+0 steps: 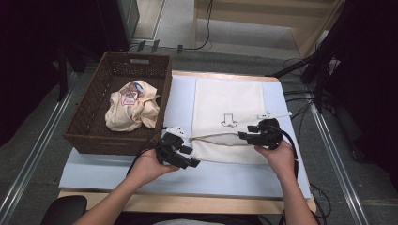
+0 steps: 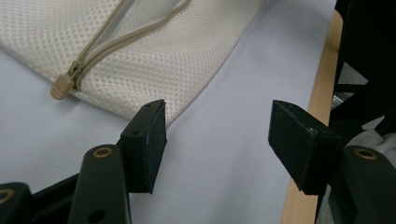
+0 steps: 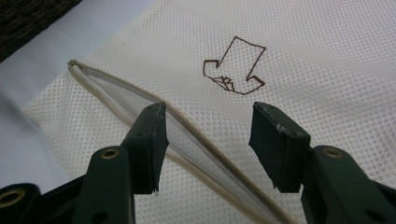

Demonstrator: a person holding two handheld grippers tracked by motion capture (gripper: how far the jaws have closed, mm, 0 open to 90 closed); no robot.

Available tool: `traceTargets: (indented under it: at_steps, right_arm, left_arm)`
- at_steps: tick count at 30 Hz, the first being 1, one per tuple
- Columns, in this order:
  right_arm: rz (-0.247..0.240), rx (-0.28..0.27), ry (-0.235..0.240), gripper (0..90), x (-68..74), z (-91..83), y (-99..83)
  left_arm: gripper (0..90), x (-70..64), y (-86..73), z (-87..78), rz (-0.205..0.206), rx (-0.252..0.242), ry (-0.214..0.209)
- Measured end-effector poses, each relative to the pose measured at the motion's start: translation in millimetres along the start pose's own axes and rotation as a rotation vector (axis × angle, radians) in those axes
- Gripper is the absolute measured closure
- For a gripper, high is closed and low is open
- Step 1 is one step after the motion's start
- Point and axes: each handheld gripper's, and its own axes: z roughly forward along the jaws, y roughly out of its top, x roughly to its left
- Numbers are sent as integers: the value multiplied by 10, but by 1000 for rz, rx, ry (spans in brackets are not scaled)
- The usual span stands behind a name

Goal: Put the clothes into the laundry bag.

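Observation:
A white mesh laundry bag [image 1: 230, 101] lies flat on the table, with a brown arrow drawn [image 3: 233, 67] on it. Its beige zipper [image 1: 220, 139] runs along the near edge and gapes open [image 3: 140, 100] in the right gripper view. The zipper pull [image 2: 63, 86] sits at the bag's left end. My left gripper [image 1: 190, 157] hovers open just off the bag's near left corner [image 2: 217, 135], holding nothing. My right gripper [image 1: 246, 134] is open above the zipper [image 3: 208, 135], one jaw on each side of the opening.
A dark wicker basket [image 1: 84, 112] stands at the left with a bundled cream cloth [image 1: 131, 108] inside. A light blue sheet [image 1: 234, 176] covers the table. The wooden table edge [image 2: 322, 93] is close to my left gripper. Cables lie on the floor beyond.

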Motion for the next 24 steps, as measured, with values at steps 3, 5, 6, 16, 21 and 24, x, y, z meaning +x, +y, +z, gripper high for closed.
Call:
traceTargets:
  at_steps: [3,5,6,16,21,24]
  right_arm:
    - [2,3,1,472,2,-1,0]
    - [3,3,4,467,6,-1,0]
    - [2,2,4,467,7,-3,0]
    - [-9,0,12,467,15,-12,-13]
    - [-15,1,15,466,23,-10,-23]
    - [-10,2,11,465,26,-21,-27]
  left_arm:
    - [375,-3,-2,3,2,10,10]
    - [375,-9,-3,6,0,9,7]
    - [375,-10,-2,5,5,12,10]
    - [393,-23,15,10,-14,26,-3]
    - [382,-30,27,21,5,34,-1]
    - [381,-39,28,32,10,44,-4]
